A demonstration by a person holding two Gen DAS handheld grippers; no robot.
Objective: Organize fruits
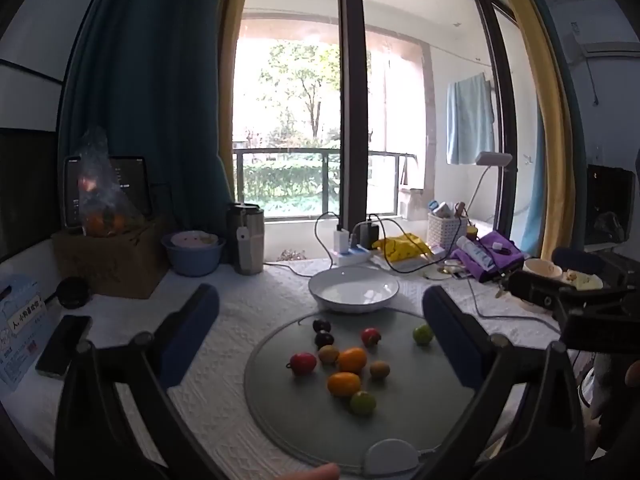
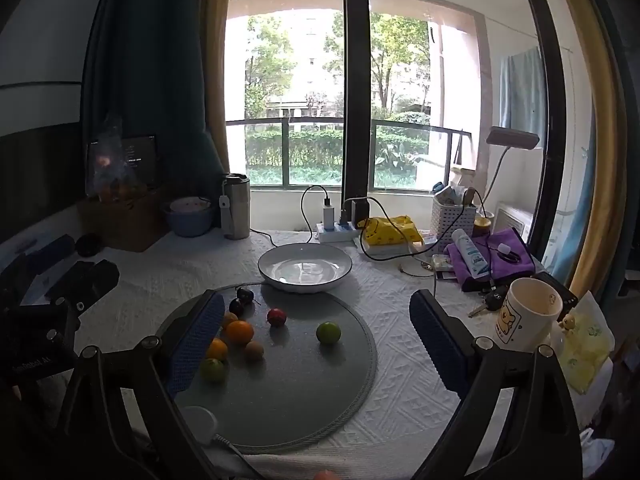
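Both grippers hang wide open over the counter [image 2: 400, 340] with nothing between their blue pads: the left gripper [image 1: 320, 328] straddles most of the scatter, and the right gripper [image 2: 316, 332] looks in from the other side. Every fruit sits on the round grey mat [image 1: 400, 412], and the empty white bowl [image 1: 354, 290] waits at the mat's far edge, overlapping its rim. Nearest the bowl are two dark plums [image 1: 322, 332], one behind the other. A small red fruit [image 1: 370, 336] lies just beside them, and one green lime [image 2: 328, 332] sits alone, well apart from the cluster toward the mat's right side. Mid-mat, two oranges [image 1: 348, 372] sit almost touching, flanked by two brown kiwis [image 1: 379, 369] and a red apple-like fruit with a stem [image 1: 303, 363]. A second green fruit [image 1: 363, 402] lies nearest the camera. My read is that these are light, round and smooth-skinned, so they will roll or squirt sideways if pinched off-centre. Take each across its widest middle, pads level, with a gentle squeeze. The lone lime looks the easiest pick, with clear room on both sides. The crowded oranges and kiwis need a careful entry, or a pad will nudge a neighbour. Whether they are real or plastic, I cannot tell.
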